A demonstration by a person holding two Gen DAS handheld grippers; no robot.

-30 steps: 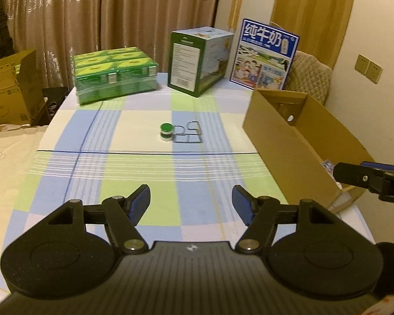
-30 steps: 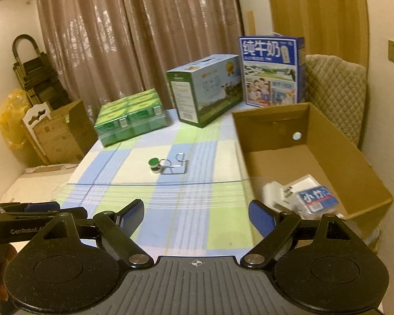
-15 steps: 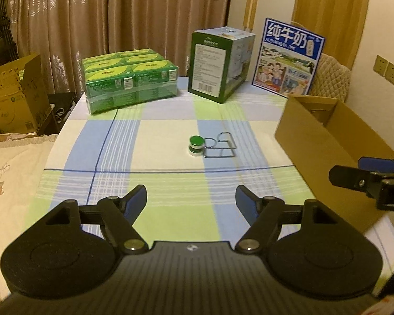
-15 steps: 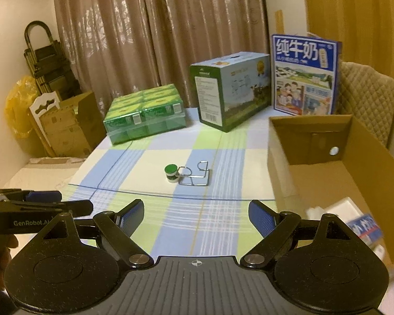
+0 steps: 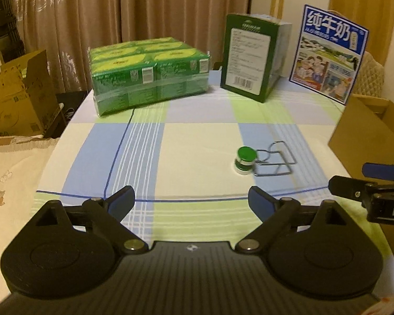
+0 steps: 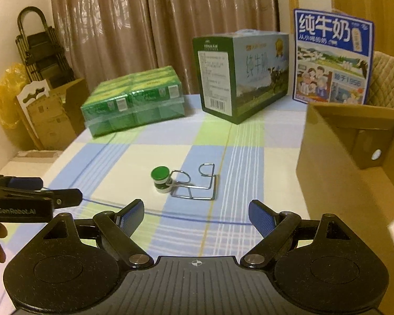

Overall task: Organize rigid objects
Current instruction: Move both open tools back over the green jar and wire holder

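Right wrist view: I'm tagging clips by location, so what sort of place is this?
Most likely a room in a home, used partly for storage. A table with a checked cloth stands before long curtains, with milk cartons on it and cardboard boxes stacked beside it.

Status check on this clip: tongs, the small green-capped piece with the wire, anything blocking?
Left tongs opening, empty; right tongs open, empty. Green-capped piece and wire frame on the tablecloth, untouched. Path clear; cardboard box off to the right.

Tablecloth (image 6: 113, 162): blue/green/cream plaid w/ white stripes. Cap (image 6: 159, 173) green, wire rack (image 6: 197, 186) silver. Far edge: green wrapped pack (image 6: 134, 99), green-white box (image 6: 239, 76), blue carton (image 6: 332, 57). Brown cardboard box (image 6: 354, 141) at right edge.
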